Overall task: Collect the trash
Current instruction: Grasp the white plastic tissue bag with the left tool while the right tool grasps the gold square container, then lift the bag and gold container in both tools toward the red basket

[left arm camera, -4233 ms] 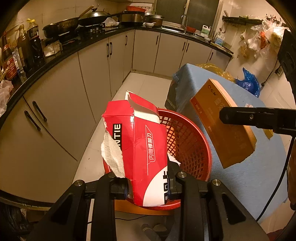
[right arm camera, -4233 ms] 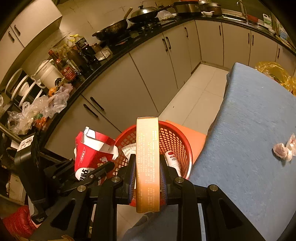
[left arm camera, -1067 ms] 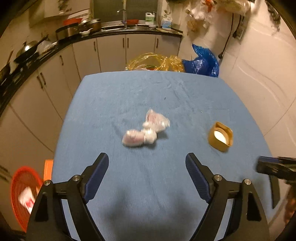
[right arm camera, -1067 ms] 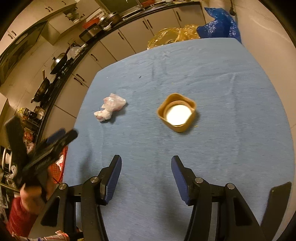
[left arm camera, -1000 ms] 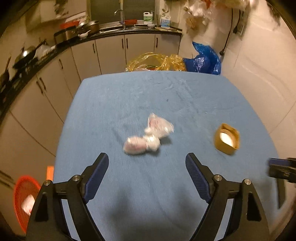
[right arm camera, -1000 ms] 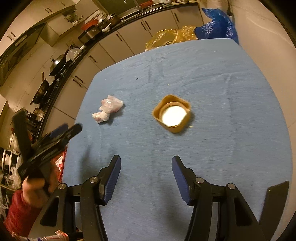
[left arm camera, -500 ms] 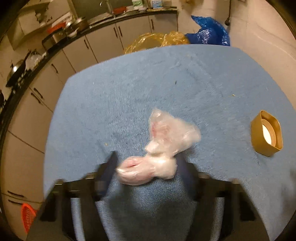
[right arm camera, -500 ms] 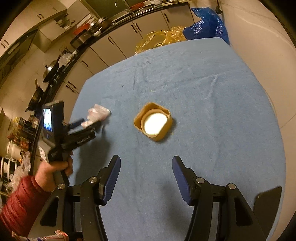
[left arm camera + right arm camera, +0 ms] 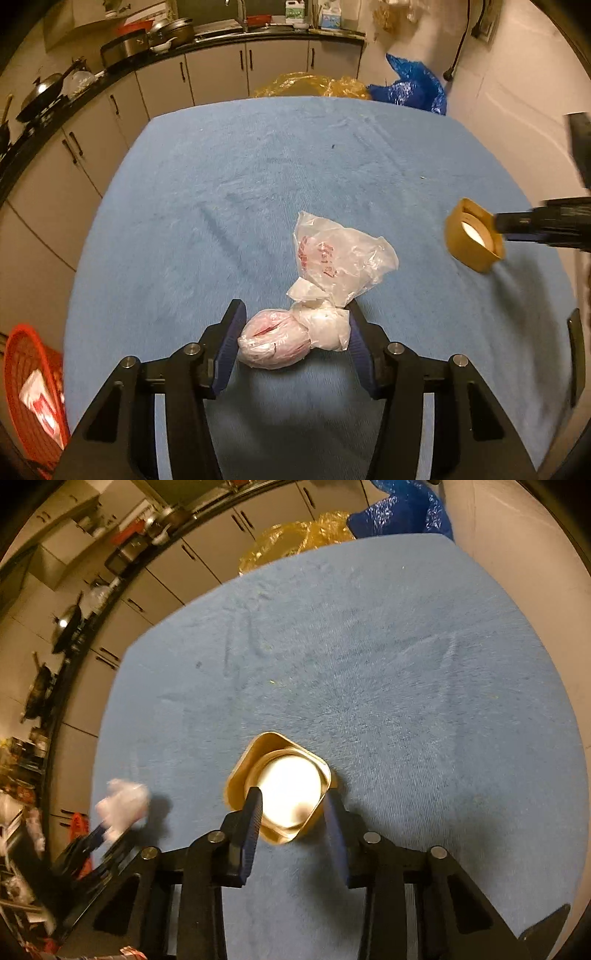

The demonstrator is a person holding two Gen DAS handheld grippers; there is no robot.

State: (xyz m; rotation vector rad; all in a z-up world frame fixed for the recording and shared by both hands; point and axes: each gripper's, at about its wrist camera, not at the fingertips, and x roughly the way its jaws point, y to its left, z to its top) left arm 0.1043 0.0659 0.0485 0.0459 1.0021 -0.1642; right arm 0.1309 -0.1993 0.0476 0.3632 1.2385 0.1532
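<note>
My left gripper (image 9: 293, 332) low over blue table cloth (image 9: 258, 184), jaws half-narrowed around crumpled plastic bag wad (image 9: 295, 336), both pads touching it. Bag's loose clear end (image 9: 340, 258) splays beyond pads, toward cloth centre. My right gripper (image 9: 293, 812) closing on gold square cup (image 9: 280, 790), near corner between pads, contact unclear. Cup lies right of wad on cloth. Red basket (image 9: 26, 387) below cloth's left edge.
</note>
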